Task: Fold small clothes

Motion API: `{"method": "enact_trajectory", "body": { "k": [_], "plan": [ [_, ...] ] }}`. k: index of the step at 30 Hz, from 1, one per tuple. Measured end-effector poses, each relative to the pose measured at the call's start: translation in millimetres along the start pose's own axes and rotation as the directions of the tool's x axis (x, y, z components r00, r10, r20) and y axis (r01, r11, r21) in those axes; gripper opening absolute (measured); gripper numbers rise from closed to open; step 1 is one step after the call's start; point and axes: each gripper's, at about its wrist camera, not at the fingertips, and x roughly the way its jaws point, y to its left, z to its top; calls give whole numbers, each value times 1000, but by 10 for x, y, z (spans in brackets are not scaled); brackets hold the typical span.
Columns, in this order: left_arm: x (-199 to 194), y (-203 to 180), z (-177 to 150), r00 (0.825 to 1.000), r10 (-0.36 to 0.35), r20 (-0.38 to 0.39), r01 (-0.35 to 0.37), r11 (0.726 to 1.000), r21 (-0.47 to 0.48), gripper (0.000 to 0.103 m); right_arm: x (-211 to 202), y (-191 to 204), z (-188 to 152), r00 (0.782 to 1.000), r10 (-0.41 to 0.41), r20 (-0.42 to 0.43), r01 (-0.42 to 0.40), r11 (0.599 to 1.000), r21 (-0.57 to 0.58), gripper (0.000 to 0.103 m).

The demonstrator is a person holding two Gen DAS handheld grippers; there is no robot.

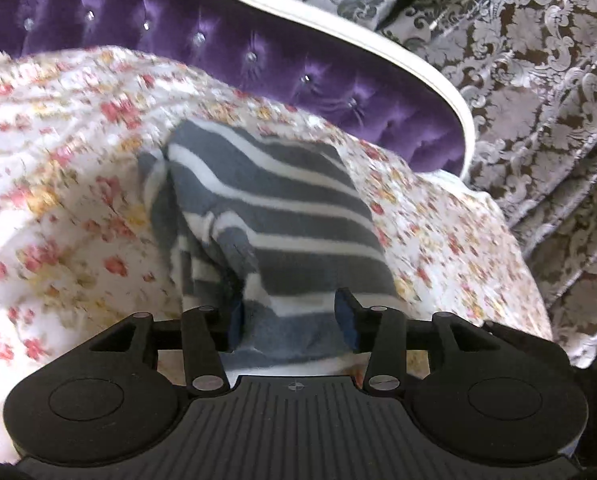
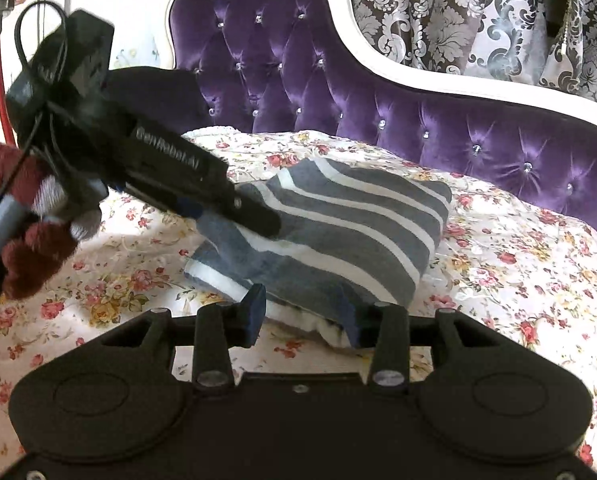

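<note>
The soft, light grey-and-white striped knit garment (image 2: 338, 232) lies limp between both parted, unclamped grippers (image 1: 290, 316) (image 2: 306, 316); pinch its near hem.

Bright, motion-blurred left view, fisheye-warped

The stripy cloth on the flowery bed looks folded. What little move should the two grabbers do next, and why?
Probably draw both back, away from the striped cloth. It lies folded in a bundle on the floral bedspread, and the left gripper and right gripper both have open jaws around its near edge, pressing nothing. Backing off clear of the fabric should keep the fold from being dragged open.
</note>
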Motion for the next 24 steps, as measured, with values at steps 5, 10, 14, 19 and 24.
{"method": "enact_trajectory", "body": {
  "k": [5, 10, 14, 19, 24],
  "plan": [
    [22, -23, -141, 994, -39, -103, 48, 995, 84, 41, -20, -94, -1, 1000, 9, -3, -9, 999, 50, 51],
    [-20, 86, -213, 991, -66, -117, 75, 994, 75, 40, -21, -266, 33, 1000, 24, -11, -23, 993, 114, 58],
    [-86, 159, -180, 991, -73, -113, 78, 996, 44, 40, 31, -522, 105, 998, 62, -7, -59, 972, 227, 62],
    [-302, 190, -150, 999, -48, 11, 49, 997, -67, 54, 213, -920, 199, 993, 120, 18, -117, 910, 398, 80],
    [-381, 168, -140, 996, 10, 93, 3, 989, -147, 79, 514, -1247, 243, 984, 174, 27, -162, 831, 533, 88]
  ]
}}
